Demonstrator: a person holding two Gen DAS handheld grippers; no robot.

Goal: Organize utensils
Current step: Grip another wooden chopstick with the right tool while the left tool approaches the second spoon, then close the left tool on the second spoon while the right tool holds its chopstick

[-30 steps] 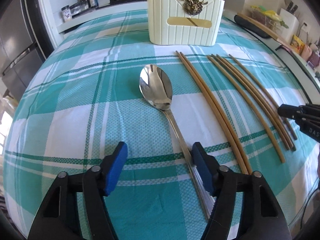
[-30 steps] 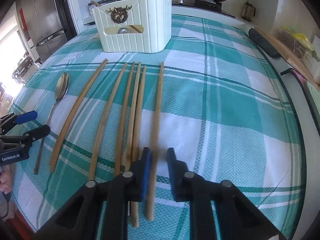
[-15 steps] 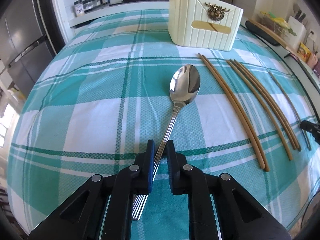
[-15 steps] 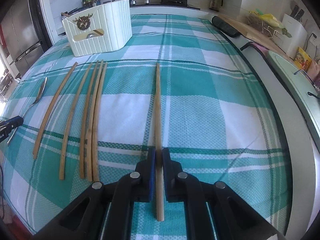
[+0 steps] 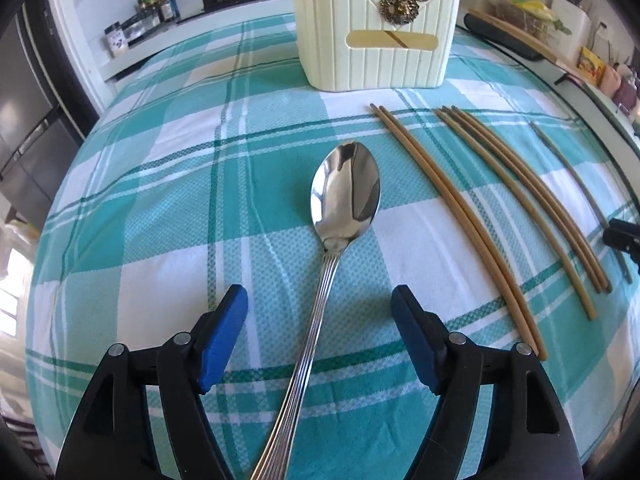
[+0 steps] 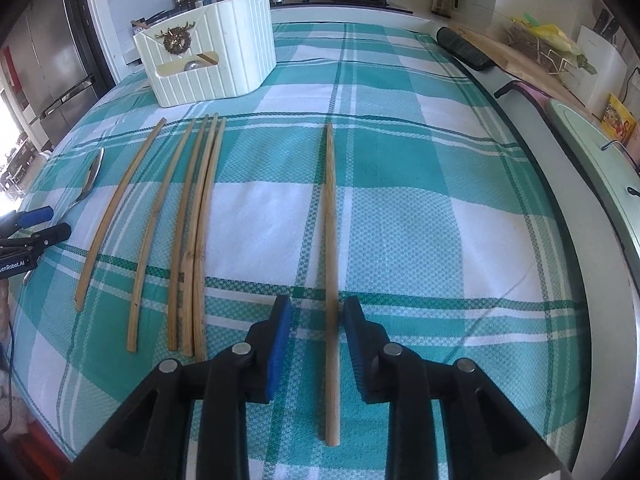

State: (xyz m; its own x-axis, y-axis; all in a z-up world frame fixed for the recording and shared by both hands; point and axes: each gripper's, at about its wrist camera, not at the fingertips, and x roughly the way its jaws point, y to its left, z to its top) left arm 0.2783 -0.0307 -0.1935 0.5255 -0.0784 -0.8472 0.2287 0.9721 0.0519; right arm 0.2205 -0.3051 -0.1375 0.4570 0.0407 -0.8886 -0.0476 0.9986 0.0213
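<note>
Steel spoon (image 5: 344, 200) handle end cut off; L tongs (image 5: 320, 312), R tongs (image 6: 314, 316) just released.

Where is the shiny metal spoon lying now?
In the left wrist view the shiny metal spoon lies on the checked tablecloth, left of the wooden chopsticks, its handle between the open left gripper.

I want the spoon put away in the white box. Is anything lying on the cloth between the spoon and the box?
No, nothing visible. The spoon points toward the white box with only bare checked cloth between them. The chopsticks lie off to one side, clear of that path.
</note>
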